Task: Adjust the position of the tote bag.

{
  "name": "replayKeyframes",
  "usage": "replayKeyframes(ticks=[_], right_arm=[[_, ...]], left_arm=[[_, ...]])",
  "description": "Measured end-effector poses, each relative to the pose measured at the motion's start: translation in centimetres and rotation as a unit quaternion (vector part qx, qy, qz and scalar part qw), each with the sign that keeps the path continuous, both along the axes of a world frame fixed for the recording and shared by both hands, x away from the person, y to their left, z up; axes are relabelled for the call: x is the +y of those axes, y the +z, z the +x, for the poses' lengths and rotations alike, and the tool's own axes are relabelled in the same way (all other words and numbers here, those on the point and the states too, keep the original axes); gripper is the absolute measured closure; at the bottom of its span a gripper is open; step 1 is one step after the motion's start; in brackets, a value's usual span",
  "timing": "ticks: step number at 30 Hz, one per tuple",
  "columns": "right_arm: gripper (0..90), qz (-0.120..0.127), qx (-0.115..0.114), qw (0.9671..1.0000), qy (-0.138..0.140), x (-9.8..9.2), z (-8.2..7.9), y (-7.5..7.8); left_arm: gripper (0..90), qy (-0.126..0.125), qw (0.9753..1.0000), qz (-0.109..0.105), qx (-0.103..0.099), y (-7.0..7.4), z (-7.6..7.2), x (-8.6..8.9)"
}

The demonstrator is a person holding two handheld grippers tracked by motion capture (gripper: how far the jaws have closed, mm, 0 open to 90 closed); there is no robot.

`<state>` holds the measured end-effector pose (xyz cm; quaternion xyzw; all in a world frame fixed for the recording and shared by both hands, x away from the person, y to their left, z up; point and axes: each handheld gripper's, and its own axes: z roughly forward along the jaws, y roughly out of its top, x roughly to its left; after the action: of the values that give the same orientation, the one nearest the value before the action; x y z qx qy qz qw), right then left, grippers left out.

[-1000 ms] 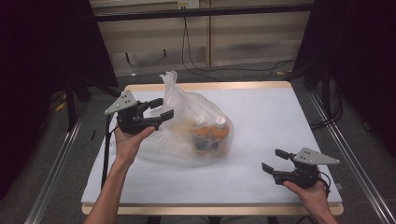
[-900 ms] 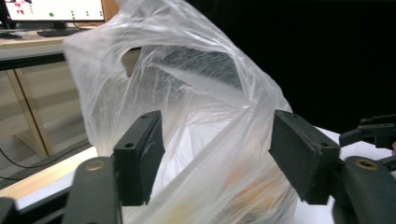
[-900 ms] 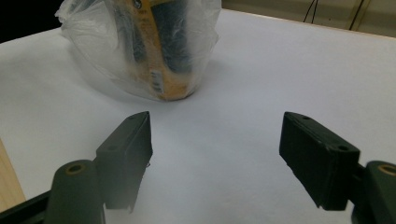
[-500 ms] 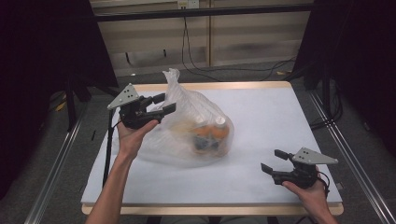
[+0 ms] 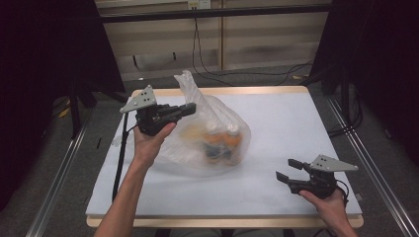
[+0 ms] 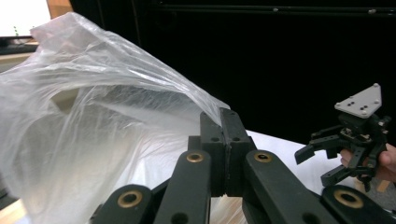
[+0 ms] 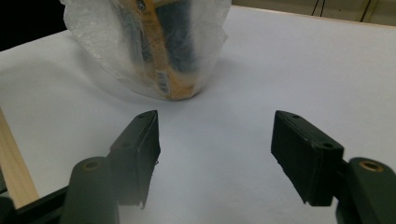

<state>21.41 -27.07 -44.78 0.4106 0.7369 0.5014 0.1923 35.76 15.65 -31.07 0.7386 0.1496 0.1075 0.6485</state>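
Observation:
A clear plastic bag (image 5: 210, 133) with orange and dark packages inside lies on the white table (image 5: 276, 118). My left gripper (image 5: 190, 108) is shut on the bag's upper edge and holds it up at the left. In the left gripper view the jaws are pressed together on the bag (image 6: 93, 130) film. My right gripper (image 5: 289, 169) rests open near the table's front right corner, with nothing between its jaws. In the right gripper view the bag (image 7: 154, 46) with its orange package stands ahead, apart from the jaws.
The table has a wooden rim (image 5: 222, 91). Metal rails (image 5: 59, 182) run along both sides on the floor. Cables (image 5: 207, 64) hang behind the far edge. Bare tabletop lies between the bag and my right gripper.
My left gripper has risen and shifted slightly right with the bag's edge, so the bag and its contents moved. My right gripper has stayed in place.

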Motion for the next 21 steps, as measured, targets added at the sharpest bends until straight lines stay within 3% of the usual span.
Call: replayKeyframes(ticks=[11, 14, 19, 21], right_arm=[[38.5, 0.014, -0.008, 0.9999, 0.005, -0.1, 0.4, 1.4], [43.6, 0.022, -0.021, 0.9995, -0.003, -0.1, 0.5, 2.3], [46.7, 0.023, -0.023, 0.9995, 0.0, 0.0, 0.8, 3.2], [49.3, 0.024, -0.033, 0.9992, 0.002, 0.2, 1.0, 4.3]], left_arm=[[90.0, -0.038, 0.999, 0.015, -0.017, 0.7, -1.3, -3.4], [90.0, -0.049, 0.9983, 0.023, -0.02, 0.5, -1.7, -4.1], [90.0, -0.057, 0.9979, 0.025, -0.02, 0.4, -2.0, -4.8], [90.0, -0.06, 0.9976, 0.029, -0.017, 0.1, -2.1, -5.4]])
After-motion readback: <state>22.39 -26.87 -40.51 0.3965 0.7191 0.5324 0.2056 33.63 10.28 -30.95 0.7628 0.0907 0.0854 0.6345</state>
